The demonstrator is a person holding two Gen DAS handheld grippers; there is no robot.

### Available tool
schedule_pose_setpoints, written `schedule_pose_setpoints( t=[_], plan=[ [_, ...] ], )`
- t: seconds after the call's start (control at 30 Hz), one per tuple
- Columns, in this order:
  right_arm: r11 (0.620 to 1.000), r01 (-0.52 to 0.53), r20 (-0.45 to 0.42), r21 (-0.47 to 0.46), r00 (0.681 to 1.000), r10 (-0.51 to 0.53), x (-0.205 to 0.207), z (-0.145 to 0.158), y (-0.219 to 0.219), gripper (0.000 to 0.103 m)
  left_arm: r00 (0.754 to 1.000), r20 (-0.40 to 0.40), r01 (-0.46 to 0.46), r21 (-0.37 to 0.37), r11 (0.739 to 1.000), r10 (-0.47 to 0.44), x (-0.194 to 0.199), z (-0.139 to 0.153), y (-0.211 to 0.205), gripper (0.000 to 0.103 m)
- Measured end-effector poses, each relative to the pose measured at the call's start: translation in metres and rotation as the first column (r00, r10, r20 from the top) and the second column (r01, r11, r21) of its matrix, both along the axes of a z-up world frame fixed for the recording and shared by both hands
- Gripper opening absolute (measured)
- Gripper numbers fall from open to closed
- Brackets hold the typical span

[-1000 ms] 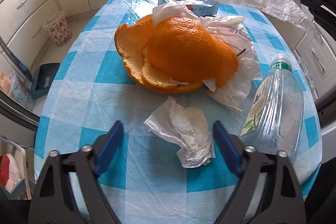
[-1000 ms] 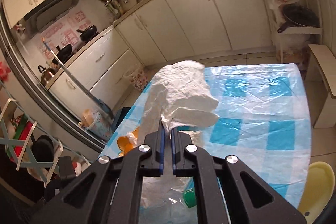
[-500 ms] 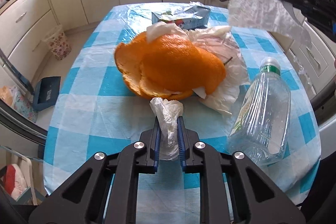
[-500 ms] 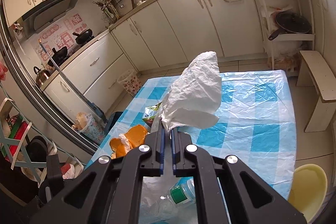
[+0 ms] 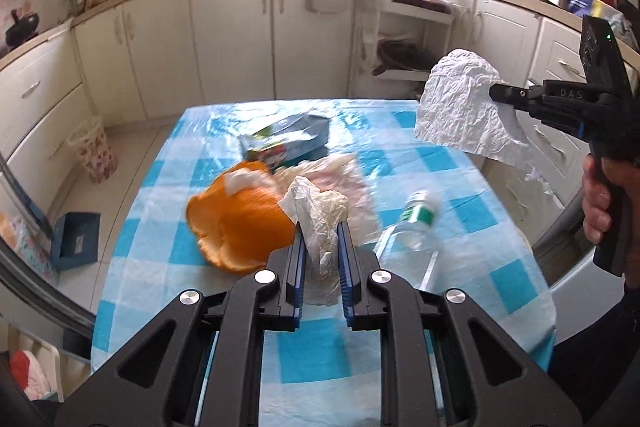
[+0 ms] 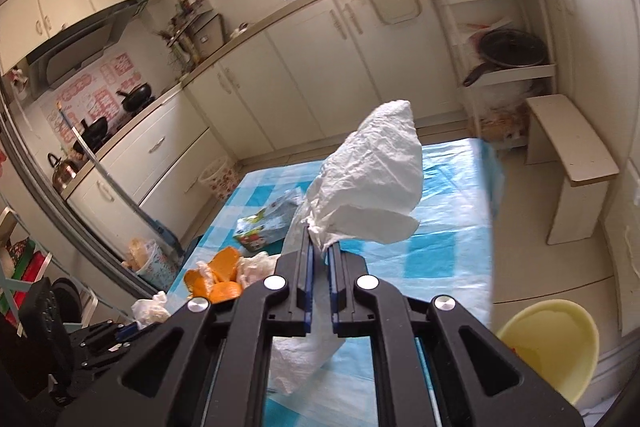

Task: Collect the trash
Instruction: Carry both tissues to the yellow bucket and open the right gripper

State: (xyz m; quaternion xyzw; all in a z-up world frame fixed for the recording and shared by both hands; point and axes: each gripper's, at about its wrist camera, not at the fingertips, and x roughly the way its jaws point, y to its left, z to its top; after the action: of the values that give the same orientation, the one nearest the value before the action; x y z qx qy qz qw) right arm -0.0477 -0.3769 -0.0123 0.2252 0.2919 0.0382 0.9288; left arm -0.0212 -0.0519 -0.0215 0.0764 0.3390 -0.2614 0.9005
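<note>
My left gripper [image 5: 320, 231] is shut on a crumpled white tissue [image 5: 320, 203] and holds it above the checked table [image 5: 460, 211]. Behind it lie orange peel [image 5: 240, 223], thin wrapping plastic and a clear plastic bottle [image 5: 408, 235] on its side. At the right, my right gripper [image 5: 496, 93] holds a white plastic bag [image 5: 464, 103] in the air. In the right wrist view the bag [image 6: 376, 179] billows from between the pads of the right gripper [image 6: 320, 247]; its jaws are opening slightly with the bag still pinched. The left gripper [image 6: 132, 331] shows at lower left.
A blue drink carton [image 5: 288, 143] lies at the table's far side. A floral waste basket [image 5: 94, 151] stands by the left cabinets. A yellow tub [image 6: 552, 347] sits on the floor at the table's right, and a stool [image 6: 572, 155] beyond it. A hand [image 5: 600, 203] grips the right tool.
My left gripper closed on the tissue and lifted it off the table. The right gripper carried the white bag sideways, and it now hangs over the table's right side.
</note>
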Motion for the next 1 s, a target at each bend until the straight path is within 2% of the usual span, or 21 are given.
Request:
schedule_pose_setpoints(
  t=[0.13,0.27,0.43,0.63,0.73,0.77,0.8,0.87,0.93,1.0],
  plan=[
    [0.994,0.11,-0.028,-0.012,0.993,-0.111,-0.026,-0.003,-0.036,0.009,0.998,-0.012,0.057,-0.017,0.998,-0.057,-0.013,0.006,-0.026,0.014],
    [0.971,0.231,-0.101,-0.068,0.966,-0.237,-0.051,-0.016,-0.074,0.009,0.991,-0.015,0.132,-0.041,0.99,-0.133,-0.03,0.013,-0.069,0.014],
    [0.926,0.316,-0.251,-0.205,0.898,-0.362,-0.065,-0.051,-0.108,0.009,0.973,-0.015,0.227,-0.074,0.971,-0.229,-0.053,0.021,-0.126,0.014],
    [0.917,0.285,-0.434,-0.279,0.815,-0.385,-0.062,-0.107,-0.125,0.009,0.947,-0.063,0.308,-0.102,0.946,-0.316,-0.069,0.011,-0.185,0.014],
    [0.93,0.256,-0.508,-0.264,0.782,-0.36,-0.055,-0.135,-0.131,0.01,0.938,-0.093,0.323,-0.11,0.94,-0.334,-0.072,0.002,-0.204,0.014],
    [0.937,0.248,-0.531,-0.245,0.775,-0.344,-0.054,-0.142,-0.132,0.014,0.936,-0.103,0.326,-0.111,0.939,-0.337,-0.072,-0.001,-0.21,0.014],
    [0.946,0.241,-0.555,-0.217,0.767,-0.323,-0.051,-0.15,-0.134,0.025,0.934,-0.11,0.327,-0.112,0.938,-0.338,-0.071,-0.003,-0.214,0.014],
    [0.958,0.235,-0.597,-0.165,0.75,-0.286,-0.048,-0.165,-0.136,0.036,0.931,-0.13,0.328,-0.11,0.938,-0.34,-0.067,-0.009,-0.226,0.014],
    [0.956,0.26,-0.614,-0.138,0.735,-0.288,-0.051,-0.17,-0.137,0.037,0.929,-0.145,0.328,-0.108,0.938,-0.342,-0.063,-0.013,-0.231,0.014],
    [0.941,0.333,-0.587,-0.058,0.751,-0.302,-0.06,-0.162,-0.149,0.044,0.926,-0.163,0.327,-0.104,0.939,-0.34,-0.06,-0.018,-0.24,0.014]
  ],
)
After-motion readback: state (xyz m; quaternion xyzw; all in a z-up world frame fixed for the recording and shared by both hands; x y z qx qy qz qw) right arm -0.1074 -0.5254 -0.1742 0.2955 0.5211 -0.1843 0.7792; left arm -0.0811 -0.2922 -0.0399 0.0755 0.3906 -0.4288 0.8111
